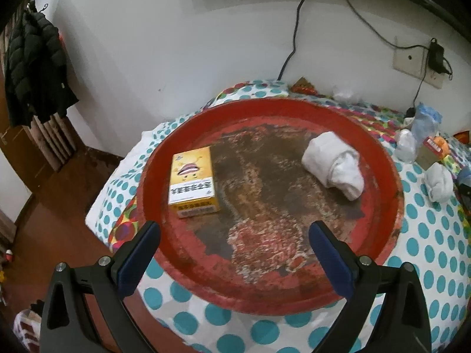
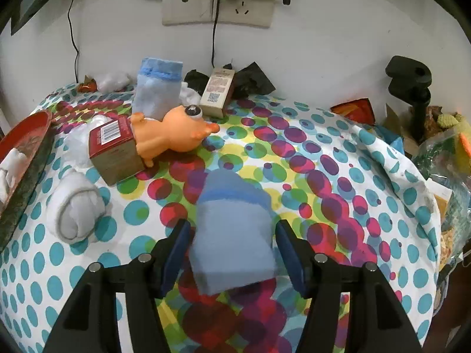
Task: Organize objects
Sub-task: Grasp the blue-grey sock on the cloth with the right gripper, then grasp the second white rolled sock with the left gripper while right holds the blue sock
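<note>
A worn round red tray lies on the polka-dot tablecloth. In it sit a yellow box on the left and a rolled white sock on the right. My left gripper is open and empty above the tray's near part. In the right wrist view a folded blue cloth lies between the fingers of my right gripper, which is open around it with gaps on both sides. A rolled white sock, a red-brown box and an orange toy lie to its left.
Another blue cloth stands at the back beside a small beige box. The tray's edge shows at the far left. A black stand and bags of clutter sit at the right. Cables hang from a wall socket.
</note>
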The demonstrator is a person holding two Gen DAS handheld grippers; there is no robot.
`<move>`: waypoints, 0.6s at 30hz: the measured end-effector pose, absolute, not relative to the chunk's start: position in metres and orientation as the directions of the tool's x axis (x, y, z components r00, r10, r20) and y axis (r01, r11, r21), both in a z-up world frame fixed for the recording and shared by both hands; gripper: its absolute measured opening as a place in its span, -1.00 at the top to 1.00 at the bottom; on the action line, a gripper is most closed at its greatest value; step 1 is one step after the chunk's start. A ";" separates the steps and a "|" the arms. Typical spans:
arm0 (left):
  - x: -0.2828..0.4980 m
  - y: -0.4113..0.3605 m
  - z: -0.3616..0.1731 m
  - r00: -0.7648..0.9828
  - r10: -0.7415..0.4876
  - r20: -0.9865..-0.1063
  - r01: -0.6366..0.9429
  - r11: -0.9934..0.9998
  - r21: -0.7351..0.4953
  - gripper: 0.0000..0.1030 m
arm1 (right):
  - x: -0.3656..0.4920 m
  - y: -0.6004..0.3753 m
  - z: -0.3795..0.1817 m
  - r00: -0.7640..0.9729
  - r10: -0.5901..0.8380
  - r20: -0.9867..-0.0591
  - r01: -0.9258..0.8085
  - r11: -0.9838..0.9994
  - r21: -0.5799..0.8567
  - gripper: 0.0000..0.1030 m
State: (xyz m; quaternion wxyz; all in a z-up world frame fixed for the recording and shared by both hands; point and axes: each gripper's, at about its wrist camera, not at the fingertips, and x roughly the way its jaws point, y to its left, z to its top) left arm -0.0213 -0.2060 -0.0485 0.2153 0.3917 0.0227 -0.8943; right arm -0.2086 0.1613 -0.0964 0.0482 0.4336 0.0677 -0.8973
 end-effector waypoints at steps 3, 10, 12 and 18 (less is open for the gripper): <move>-0.024 -0.200 -0.051 -0.602 -0.356 -0.714 0.386 -0.913 0.129 -0.96 | -0.211 0.163 -0.098 -0.619 -0.024 -0.785 0.144 -0.986 -0.084 -0.19; -0.032 -0.175 -0.049 -0.615 -0.396 -0.682 0.344 -0.913 0.219 -0.98 | -0.211 0.166 -0.102 -0.622 -0.042 -0.782 0.148 -0.987 -0.065 0.17; -0.034 -0.167 -0.045 -0.624 -0.385 -0.680 0.325 -0.919 0.223 -0.98 | -0.208 0.168 -0.102 -0.631 -0.036 -0.775 0.161 -0.983 -0.085 0.20; -0.049 -0.124 -0.029 -0.664 -0.346 -0.663 0.237 -0.938 0.252 -0.99 | -0.203 0.195 -0.101 -0.632 -0.030 -0.775 0.134 -0.988 -0.071 0.21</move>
